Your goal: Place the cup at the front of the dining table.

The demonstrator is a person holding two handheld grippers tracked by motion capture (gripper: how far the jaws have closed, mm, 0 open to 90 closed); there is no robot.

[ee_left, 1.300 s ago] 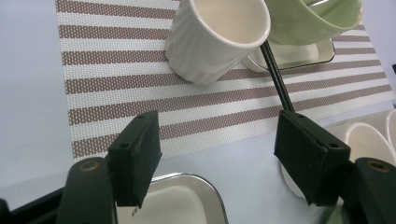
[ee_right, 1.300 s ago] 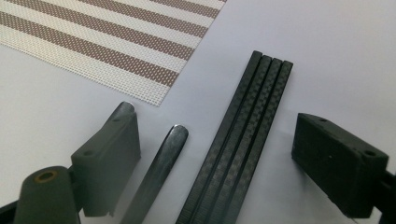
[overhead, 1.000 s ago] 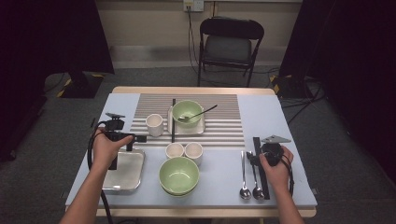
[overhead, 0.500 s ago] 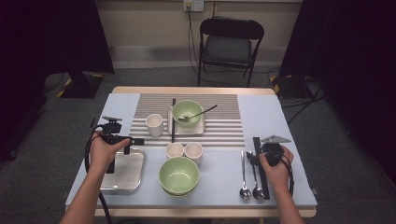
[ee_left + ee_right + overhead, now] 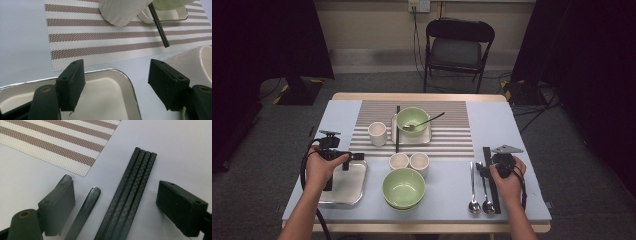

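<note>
The left gripper (image 5: 357,157) hangs over the far right corner of the metal tray (image 5: 354,190), with its jaws wide apart and nothing between them. The tray lies on the near left part of the worktop (image 5: 337,112), just beside the green bowl (image 5: 404,187). The right gripper (image 5: 481,168) is low over the black chopsticks (image 5: 130,195) and a spoon handle (image 5: 86,210) at the near right. Its jaws are also wide, with the chopsticks and the handle lying between them, and the pads touch neither.
</note>
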